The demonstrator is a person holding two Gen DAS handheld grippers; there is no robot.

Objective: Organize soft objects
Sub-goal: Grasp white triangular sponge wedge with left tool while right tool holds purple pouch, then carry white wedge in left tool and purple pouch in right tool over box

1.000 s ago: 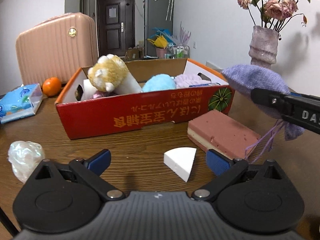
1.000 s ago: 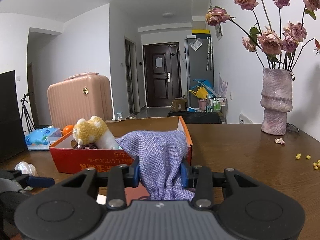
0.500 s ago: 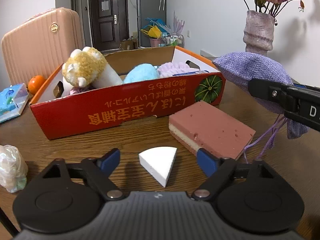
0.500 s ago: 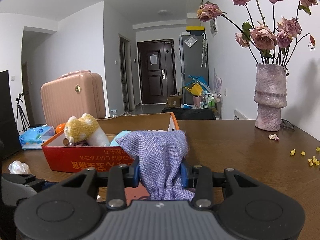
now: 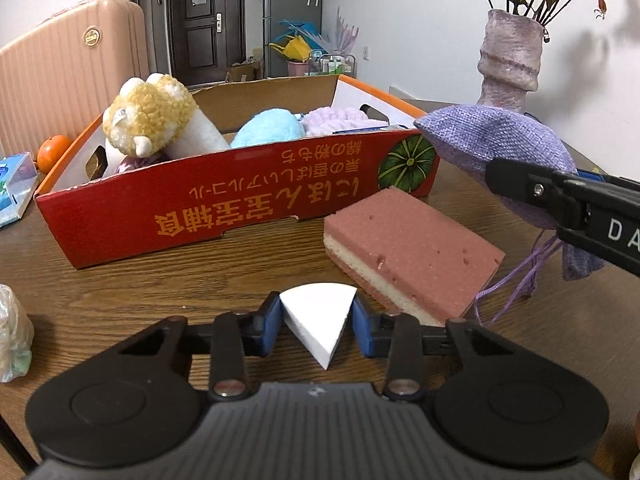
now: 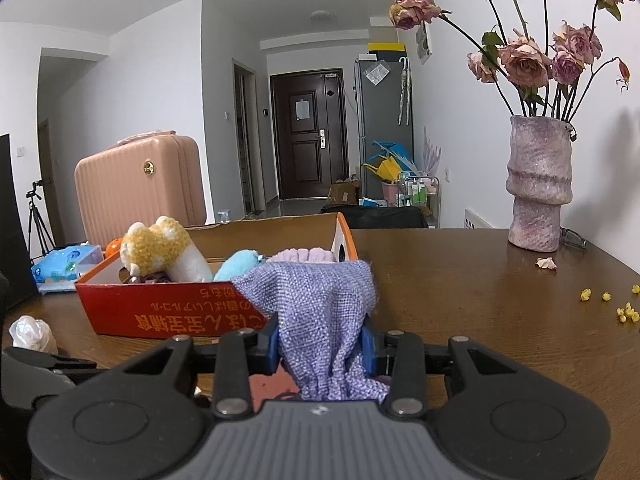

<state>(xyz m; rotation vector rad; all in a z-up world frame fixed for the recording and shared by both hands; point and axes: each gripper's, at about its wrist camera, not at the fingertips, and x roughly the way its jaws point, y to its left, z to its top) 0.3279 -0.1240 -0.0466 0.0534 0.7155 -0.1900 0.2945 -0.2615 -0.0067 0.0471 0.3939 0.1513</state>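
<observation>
The left gripper (image 5: 317, 321) clamps a white wedge-shaped sponge (image 5: 320, 318) between its blue pads. Just ahead-right lies a pink-and-cream sponge (image 5: 412, 256); ahead, a red box (image 5: 224, 204) with upside-down orange Japanese lettering. The right gripper (image 6: 320, 346) pinches a woven lilac pouch (image 6: 316, 308), marked "DA".

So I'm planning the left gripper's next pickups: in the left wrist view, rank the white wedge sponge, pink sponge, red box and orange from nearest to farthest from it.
1. White wedge sponge, between the left gripper fingers.
2. Pink sponge, just ahead to the right.
3. Red box, behind, centre-left.
4. Orange, far left, past the box.
</observation>
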